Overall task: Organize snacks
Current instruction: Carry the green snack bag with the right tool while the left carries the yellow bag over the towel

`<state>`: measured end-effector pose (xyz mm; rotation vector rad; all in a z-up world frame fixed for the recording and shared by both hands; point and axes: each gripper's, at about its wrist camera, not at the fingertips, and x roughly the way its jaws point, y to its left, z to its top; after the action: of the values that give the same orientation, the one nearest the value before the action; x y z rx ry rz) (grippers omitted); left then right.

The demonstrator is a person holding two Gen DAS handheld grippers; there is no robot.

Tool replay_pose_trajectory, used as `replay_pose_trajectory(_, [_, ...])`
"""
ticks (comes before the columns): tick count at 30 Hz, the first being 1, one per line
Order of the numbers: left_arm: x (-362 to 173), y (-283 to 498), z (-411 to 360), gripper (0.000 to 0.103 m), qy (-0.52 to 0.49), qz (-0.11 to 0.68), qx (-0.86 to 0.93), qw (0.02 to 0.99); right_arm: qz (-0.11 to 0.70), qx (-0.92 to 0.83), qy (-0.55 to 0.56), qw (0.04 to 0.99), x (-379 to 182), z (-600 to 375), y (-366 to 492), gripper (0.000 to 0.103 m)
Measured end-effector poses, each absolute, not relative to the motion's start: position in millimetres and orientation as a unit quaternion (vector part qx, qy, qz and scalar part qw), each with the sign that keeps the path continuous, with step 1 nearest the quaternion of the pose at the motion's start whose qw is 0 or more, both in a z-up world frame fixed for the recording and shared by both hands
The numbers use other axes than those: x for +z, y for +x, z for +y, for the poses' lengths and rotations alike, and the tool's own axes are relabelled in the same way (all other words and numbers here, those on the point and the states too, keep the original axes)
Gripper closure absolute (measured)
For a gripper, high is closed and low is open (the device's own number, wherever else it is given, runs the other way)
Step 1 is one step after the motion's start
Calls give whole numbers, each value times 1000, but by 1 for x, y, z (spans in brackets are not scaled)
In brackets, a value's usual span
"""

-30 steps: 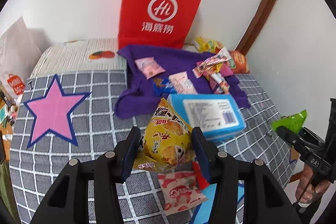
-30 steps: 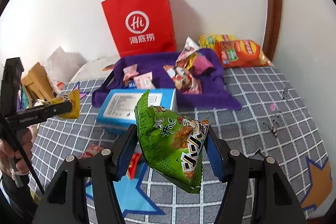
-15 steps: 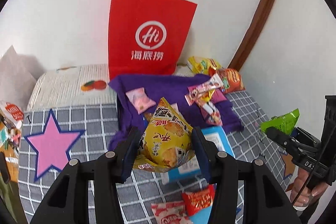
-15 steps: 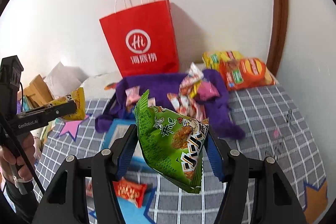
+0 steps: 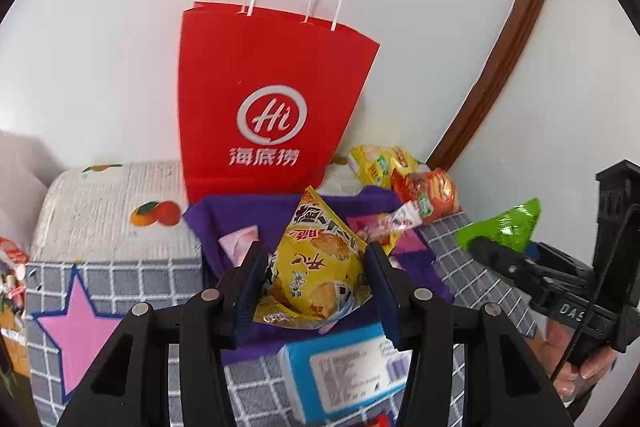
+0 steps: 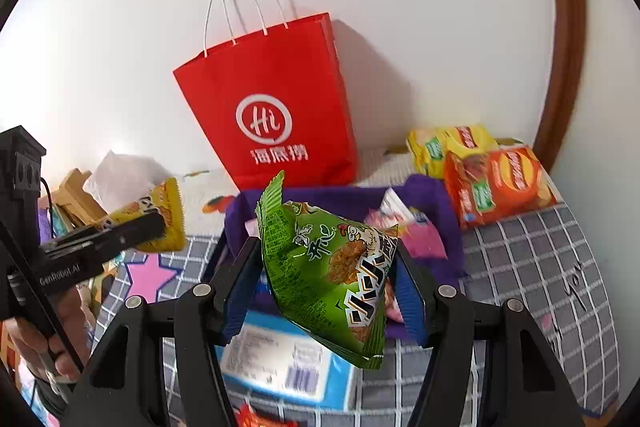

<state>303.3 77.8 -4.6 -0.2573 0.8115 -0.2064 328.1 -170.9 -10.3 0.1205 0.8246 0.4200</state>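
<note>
A matt red paper bag (image 5: 272, 99) with white twisted-paper handles stands behind a soft purple cloth tray (image 6: 436, 203). The yellow snack packet (image 5: 316, 267) and the green snack packet (image 6: 332, 275) are glossy, crinkled plastic film, each between matt black plastic gripper fingers (image 5: 248, 279) with ribbed blue pads. The grey checked bedcover (image 6: 532, 267) is woven cloth, and the brown door frame (image 5: 508, 55) looks like polished wood.

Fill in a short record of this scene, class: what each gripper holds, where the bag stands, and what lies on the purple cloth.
left gripper: shut on yellow snack packet
right gripper: shut on green snack packet
red paper bag: upright against the wall, behind purple cloth
on cloth: small wrapped snacks
blue box: on grey checked cover, in front of cloth
</note>
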Motion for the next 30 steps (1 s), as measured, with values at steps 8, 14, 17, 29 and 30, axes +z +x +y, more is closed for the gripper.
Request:
replay_pose_trajectory(8, [-21,327,91,55,-150,395,-93,902,401,226,53,886,-11,-147,371,41])
replay_pose_trajectory(14, [-45,342,101,55,-155,426,-79,888,413,231,38,880,-40,-136,389,41])
replay_pose_trajectory(17, [-54,347,103,55,-162,438,-80,881,438,226,32,869,-55,-135,399,41])
replay_pose_trajectory(29, [-65,350,98,55,-159,445,-78,878,474,247,30,845,-76,-135,401,41])
replay_pose_trajectory(30, [-64,349,98,55,-159,443,-79,879,474,250,28,844,-77,-133,400,41])
